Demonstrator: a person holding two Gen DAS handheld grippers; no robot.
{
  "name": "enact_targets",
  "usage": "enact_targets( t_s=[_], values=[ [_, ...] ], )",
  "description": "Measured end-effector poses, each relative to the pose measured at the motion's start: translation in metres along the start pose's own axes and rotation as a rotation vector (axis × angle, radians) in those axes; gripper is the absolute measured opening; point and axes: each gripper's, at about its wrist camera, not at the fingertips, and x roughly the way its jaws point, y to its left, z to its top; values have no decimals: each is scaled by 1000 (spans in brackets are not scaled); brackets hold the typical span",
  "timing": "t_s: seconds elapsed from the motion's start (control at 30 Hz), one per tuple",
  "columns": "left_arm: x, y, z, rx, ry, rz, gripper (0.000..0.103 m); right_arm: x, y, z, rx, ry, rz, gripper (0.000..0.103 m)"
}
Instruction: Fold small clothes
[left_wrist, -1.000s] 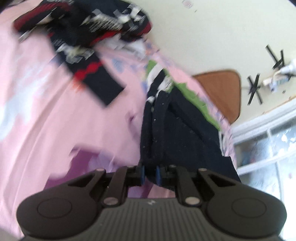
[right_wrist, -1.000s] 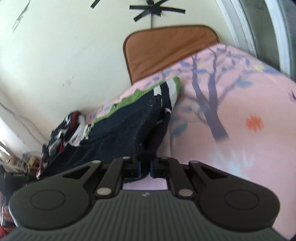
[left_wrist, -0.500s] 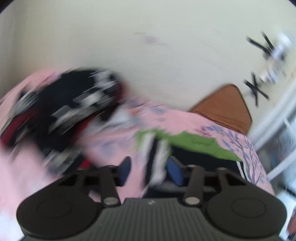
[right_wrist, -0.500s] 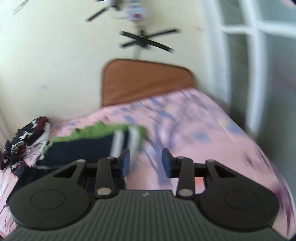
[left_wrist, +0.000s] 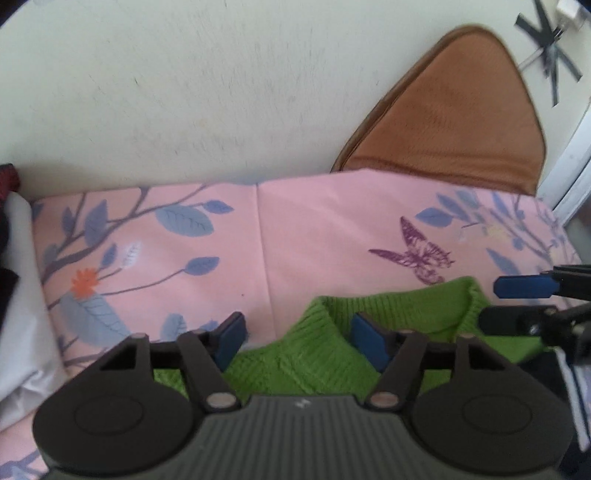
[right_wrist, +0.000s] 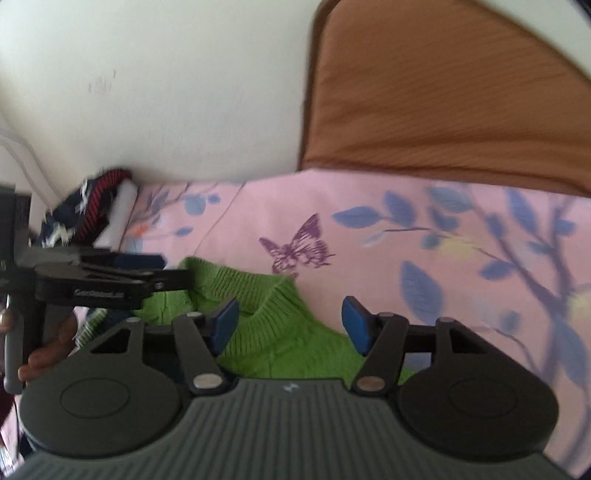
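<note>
A small knit sweater with a green collar (left_wrist: 325, 347) and a dark navy body lies on the pink floral bedsheet (left_wrist: 314, 229). My left gripper (left_wrist: 297, 341) is open, its blue pads on either side of the collar's left part. My right gripper (right_wrist: 290, 328) is open over the collar's right side (right_wrist: 266, 306). Each gripper shows in the other's view: the right one at the right edge of the left wrist view (left_wrist: 524, 295), the left one at the left of the right wrist view (right_wrist: 110, 280). Neither holds cloth.
A brown headboard (left_wrist: 454, 118) leans on the cream wall (left_wrist: 184, 92) behind the bed. A pile of navy, red and white clothes (right_wrist: 85, 210) sits at the bed's far left beside a white pillow (left_wrist: 18, 295). A window frame (left_wrist: 569, 177) is at the right.
Both grippers were shut on the dark sweater a second ago. They have let go, opened, and moved up to the green collar near the headboard.
</note>
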Motion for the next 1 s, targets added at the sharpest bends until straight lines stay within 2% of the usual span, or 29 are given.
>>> enact_targets(
  t_s=[0.03,0.07,0.1,0.13,0.17,0.27,0.4,0.57,0.67,0.8,0.93,1.0],
  values=[
    [-2,-3,-2,14,-10,8,29,7,4,0,-18,10,-4,63],
    [-4,-4,-1,15,-8,-15,20,13,8,-1,-43,26,-1,48],
    [-9,-3,-3,1,-7,-27,16,18,14,-2,-75,40,-4,35],
    [-17,-4,-6,2,-26,-21,14,21,21,-1,-111,40,-45,24],
    [-25,-6,-7,7,-45,-21,14,18,28,-3,-148,35,-74,17],
    [-69,-8,-18,7,-126,-48,14,-12,42,-8,-198,-12,-83,16],
    [-146,-14,-59,36,-246,-107,14,-70,66,-26,-256,-99,-76,16],
    [-220,-30,-149,139,-347,-132,15,-141,102,-93,-307,-163,-10,16],
    [-233,-30,-196,132,-321,-165,15,-163,118,-151,-315,-158,19,16],
    [-221,-31,-246,79,-222,-179,17,-162,133,-219,-294,-147,-8,16],
    [-204,-32,-272,76,-167,-157,19,-142,135,-259,-238,-153,-72,17],
    [-208,-30,-274,93,-159,-145,21,-141,131,-266,-196,-174,-62,17]
  ],
)
